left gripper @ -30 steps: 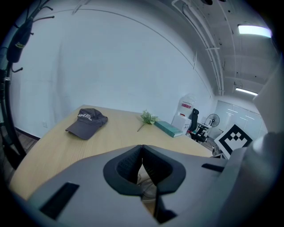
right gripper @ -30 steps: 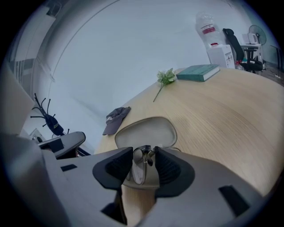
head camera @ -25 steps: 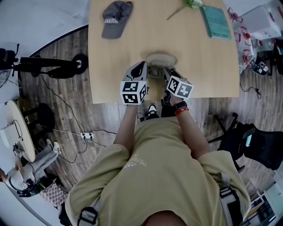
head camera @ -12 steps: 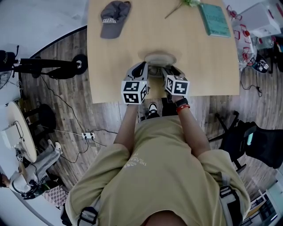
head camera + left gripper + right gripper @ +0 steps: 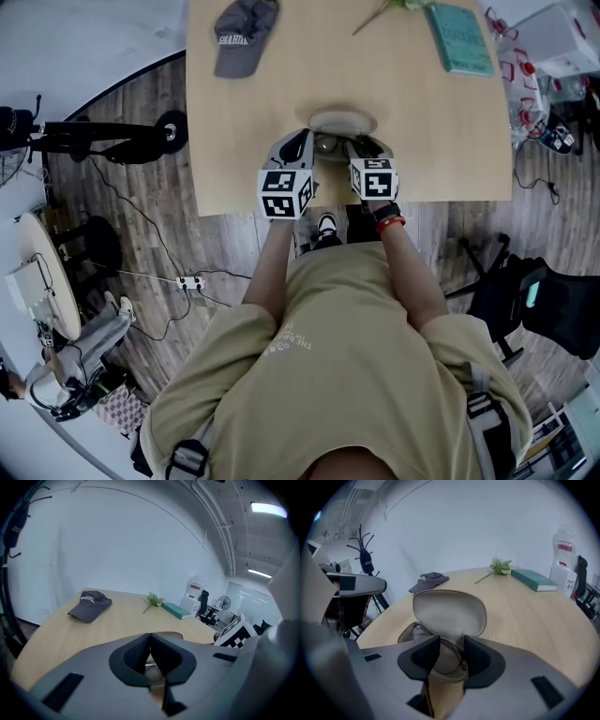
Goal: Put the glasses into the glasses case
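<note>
In the bottom half of the open case (image 5: 450,611), near the front edge of the desk (image 5: 422,141): the glasses (image 5: 440,660), lid standing up behind them. Just over them the right tool (image 5: 451,645), jaws spread but closing, 1 lens between the 2 pads with neither pressing on it. At the case's left end the left tool (image 5: 150,637), tips pressed together, a lens showing through the gap below them.
</note>
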